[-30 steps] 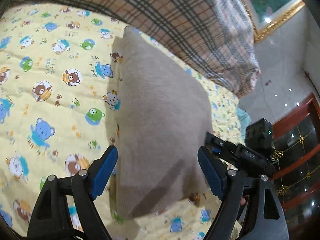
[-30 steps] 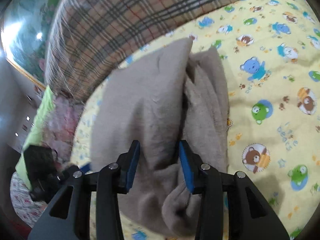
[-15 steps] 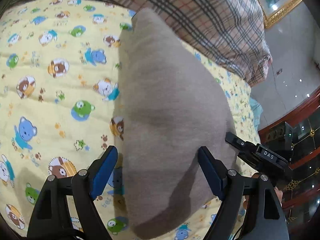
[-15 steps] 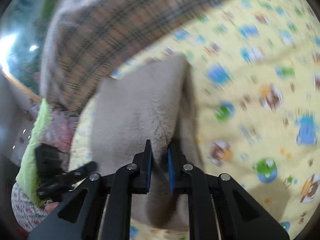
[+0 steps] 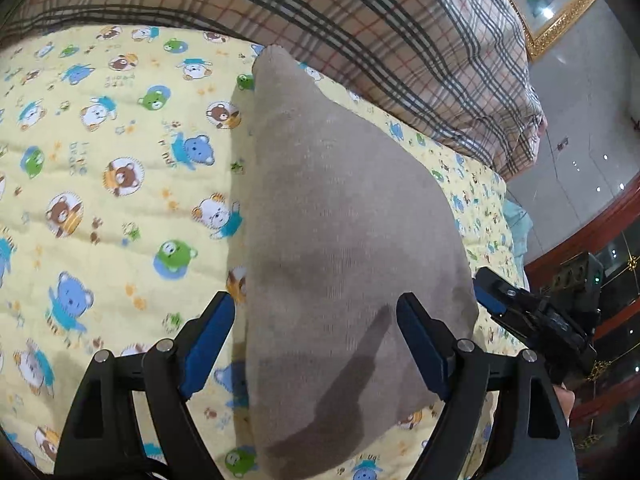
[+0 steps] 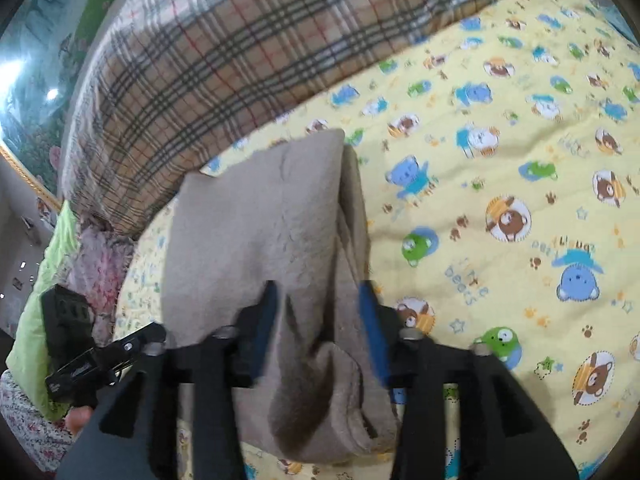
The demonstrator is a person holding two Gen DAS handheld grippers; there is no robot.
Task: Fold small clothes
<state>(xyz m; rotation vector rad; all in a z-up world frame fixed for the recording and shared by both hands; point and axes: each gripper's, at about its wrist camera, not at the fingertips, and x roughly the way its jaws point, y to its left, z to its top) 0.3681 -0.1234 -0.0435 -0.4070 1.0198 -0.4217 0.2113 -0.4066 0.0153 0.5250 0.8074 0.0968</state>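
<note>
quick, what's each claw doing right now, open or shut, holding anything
Left claw: open, holding nothing, its fingers either side of the beige garment.
Right claw: open, holding nothing, its fingers straddling the garment's bunched folds.

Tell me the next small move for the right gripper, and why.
Probably ease the right gripper back off the beige garment: its fingers are spread, nothing is gripped, and the garment lies folded on the bear-print sheet.
</note>
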